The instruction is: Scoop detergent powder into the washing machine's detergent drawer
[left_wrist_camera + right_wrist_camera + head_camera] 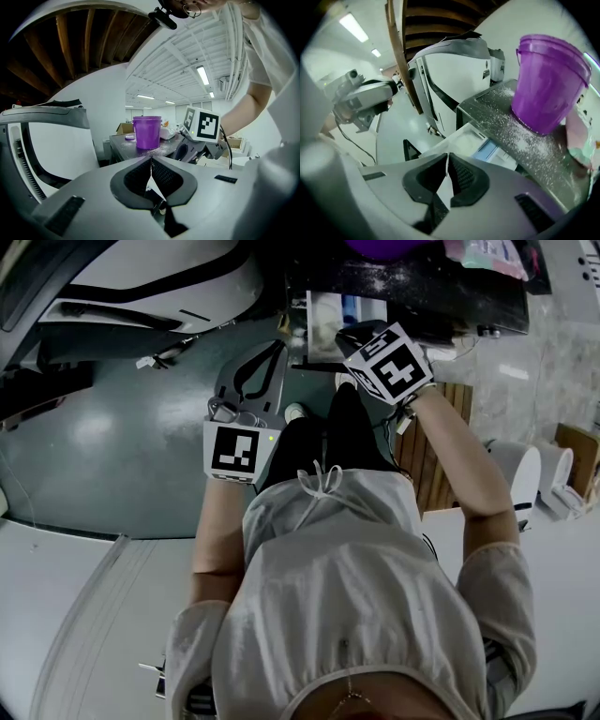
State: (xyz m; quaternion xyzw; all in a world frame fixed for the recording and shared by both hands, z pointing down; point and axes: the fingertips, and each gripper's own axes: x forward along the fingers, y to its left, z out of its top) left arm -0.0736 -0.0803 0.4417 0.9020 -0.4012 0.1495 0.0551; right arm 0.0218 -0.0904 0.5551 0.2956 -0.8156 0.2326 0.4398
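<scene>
Detergent drawer (pixel 474 137): pulled out below the washing machine's dark top (pixel 485 105), just beyond your right gripper (pixel 447 158). That claw is pressed together, nothing in it. Purple bucket (pixel 548 79): upright on the top, white powder (pixel 520 129) scattered round its base. Your left gripper (pixel 151 160): also pressed together, empty, pointing toward the bucket from well apart.

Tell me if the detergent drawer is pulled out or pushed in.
Pulled out. In the right gripper view the detergent drawer sticks out from under the powder-dusted machine top, with its compartments, one of them blue, open to view.
</scene>
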